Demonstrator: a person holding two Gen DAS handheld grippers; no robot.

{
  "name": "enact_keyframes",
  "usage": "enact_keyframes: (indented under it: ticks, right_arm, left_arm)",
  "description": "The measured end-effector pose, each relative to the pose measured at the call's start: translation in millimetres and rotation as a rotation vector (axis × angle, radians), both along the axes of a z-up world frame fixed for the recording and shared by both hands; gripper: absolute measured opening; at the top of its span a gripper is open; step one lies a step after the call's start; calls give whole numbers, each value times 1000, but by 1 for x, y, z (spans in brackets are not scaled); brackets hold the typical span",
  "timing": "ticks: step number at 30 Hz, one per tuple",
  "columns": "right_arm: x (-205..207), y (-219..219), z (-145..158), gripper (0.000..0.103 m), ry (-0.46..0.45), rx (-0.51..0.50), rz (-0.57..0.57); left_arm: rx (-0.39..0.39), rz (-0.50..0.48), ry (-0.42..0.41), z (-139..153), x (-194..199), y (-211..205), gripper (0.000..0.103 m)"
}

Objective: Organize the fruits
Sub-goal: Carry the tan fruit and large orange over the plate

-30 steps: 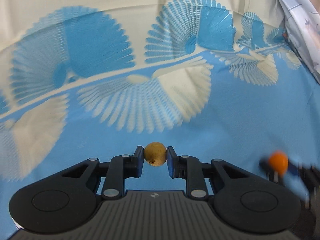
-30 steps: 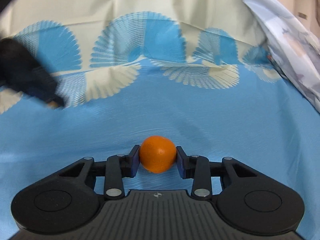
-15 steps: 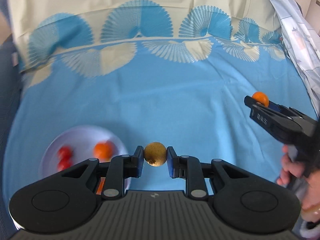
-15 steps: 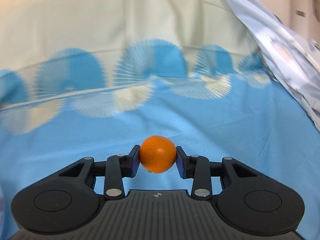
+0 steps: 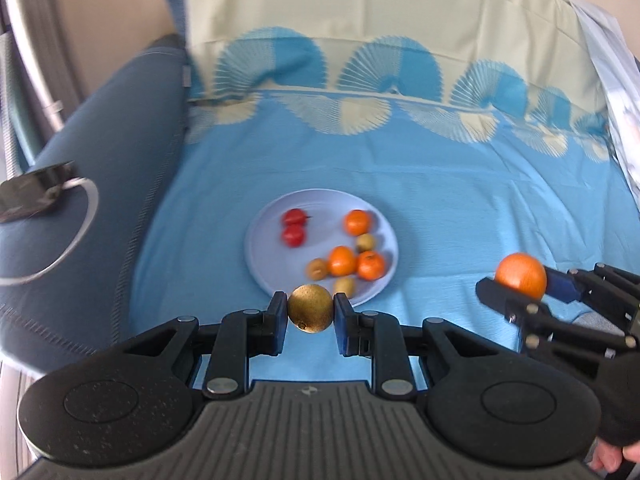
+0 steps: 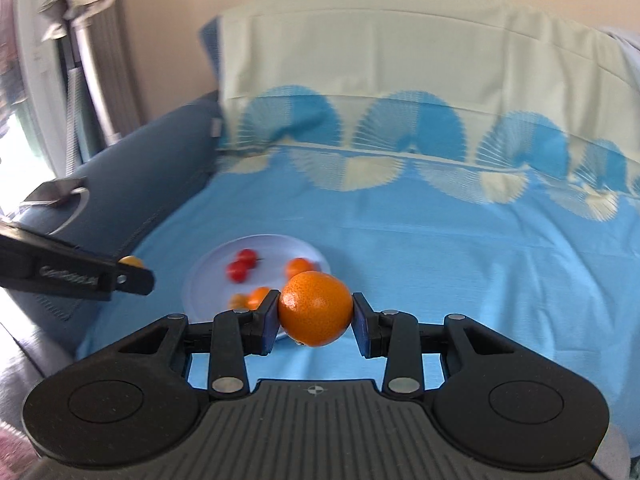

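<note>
Plate (image 5: 256, 240) mid-sheet; blue sheet (image 5: 460, 208) bare around.

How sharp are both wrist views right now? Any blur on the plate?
Left wrist: the brown fruit in the left gripper is crisp, plate slightly smeared. Right wrist: the orange in the right gripper is sharp, plate fruit more smeared; fisheye bends both edges.

Bright, soft daylight enters from nine to ten o'clock in the right wrist view, past the pale curtain (image 6: 96, 40). Both pictures are motion-blurred, and the fruit on the plate (image 5: 264, 240) smears. Fisheye bending curves the edges.
</note>
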State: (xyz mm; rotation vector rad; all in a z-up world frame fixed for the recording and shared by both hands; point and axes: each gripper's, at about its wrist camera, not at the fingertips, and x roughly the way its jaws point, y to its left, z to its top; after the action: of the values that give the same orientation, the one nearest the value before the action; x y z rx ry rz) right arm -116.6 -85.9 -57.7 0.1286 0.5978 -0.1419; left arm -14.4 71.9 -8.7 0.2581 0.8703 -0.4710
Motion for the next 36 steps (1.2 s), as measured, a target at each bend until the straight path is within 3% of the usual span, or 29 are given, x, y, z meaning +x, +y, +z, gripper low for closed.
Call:
enact_keyframes:
  ticks: [9, 23, 36]
  right_arm:
    - [-28, 74, 27, 39, -49, -154, 230]
    - [-57, 77, 38, 39, -98, -170, 189]
    - [-56, 76, 36, 39, -105, -162, 177]
  left_arm:
    - [-56, 118, -28, 15, -23, 56, 27]
    - [-93, 131, -68, 29, -50, 71, 27]
    - [-89, 122, -69, 30, -51, 70, 27]
